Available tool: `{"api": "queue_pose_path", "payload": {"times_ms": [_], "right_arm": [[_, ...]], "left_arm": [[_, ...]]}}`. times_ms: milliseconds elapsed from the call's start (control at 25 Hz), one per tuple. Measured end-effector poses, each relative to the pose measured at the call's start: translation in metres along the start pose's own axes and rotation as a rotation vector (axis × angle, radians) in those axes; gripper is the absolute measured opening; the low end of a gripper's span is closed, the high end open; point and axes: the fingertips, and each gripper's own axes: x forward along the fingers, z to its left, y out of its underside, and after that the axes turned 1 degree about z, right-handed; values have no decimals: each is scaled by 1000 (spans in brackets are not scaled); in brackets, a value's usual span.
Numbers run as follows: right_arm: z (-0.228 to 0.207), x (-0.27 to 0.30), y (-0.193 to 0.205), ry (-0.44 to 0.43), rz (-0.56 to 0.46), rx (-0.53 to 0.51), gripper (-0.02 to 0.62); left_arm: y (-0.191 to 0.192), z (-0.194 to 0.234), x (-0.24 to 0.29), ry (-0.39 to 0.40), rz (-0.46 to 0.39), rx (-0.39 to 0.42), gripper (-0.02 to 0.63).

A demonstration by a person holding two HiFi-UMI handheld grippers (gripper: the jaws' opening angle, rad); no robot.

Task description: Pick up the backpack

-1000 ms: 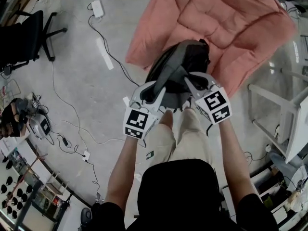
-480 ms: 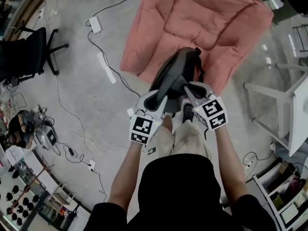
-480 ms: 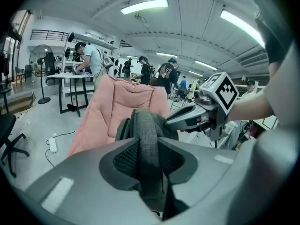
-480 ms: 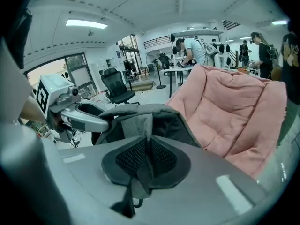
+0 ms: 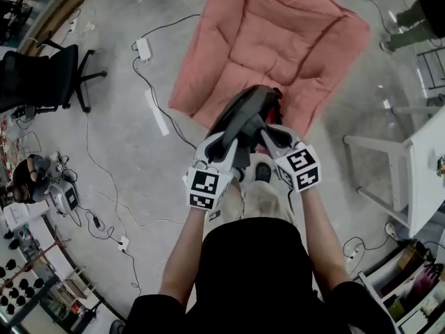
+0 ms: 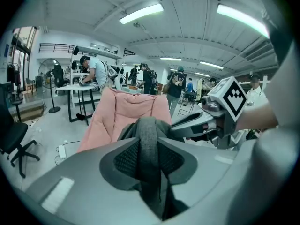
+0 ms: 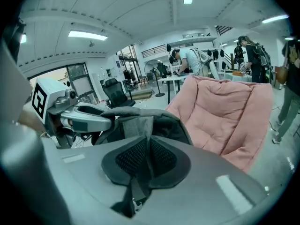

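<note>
Backpack, dark grey fabric (image 5: 245,110), hangs from both my grippers in the head view, over the front edge of the pink padded lounge chair (image 5: 278,40). My left gripper (image 5: 233,143) and right gripper (image 5: 268,134) sit side by side at its top.

In the left gripper view, my jaws clamp a thick grey shoulder strap (image 6: 149,139).

In the right gripper view, my jaws pinch narrowly on a thin grey webbing strap (image 7: 140,125).

backpack (image 5: 245,115) before lounger (image 5: 278,40), office chair (image 5: 42,75) far left
</note>
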Motion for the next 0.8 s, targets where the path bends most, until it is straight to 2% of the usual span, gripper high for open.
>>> {"api": "queue_pose_path", "payload": {"times_ms": [320,560,800], "right_arm": [[22,-38,-8,-103,-53,-35,34],[54,-69,-21,-171,-104,-90,34],[72,-102,-41,-194,-162,-138,35]], "left_arm": [[-34,-16,-31,-120,9,146,81],[-47,-27,-73,-169,5,187,81],[-73,-41,-102,-210,-63,231,81]]}}
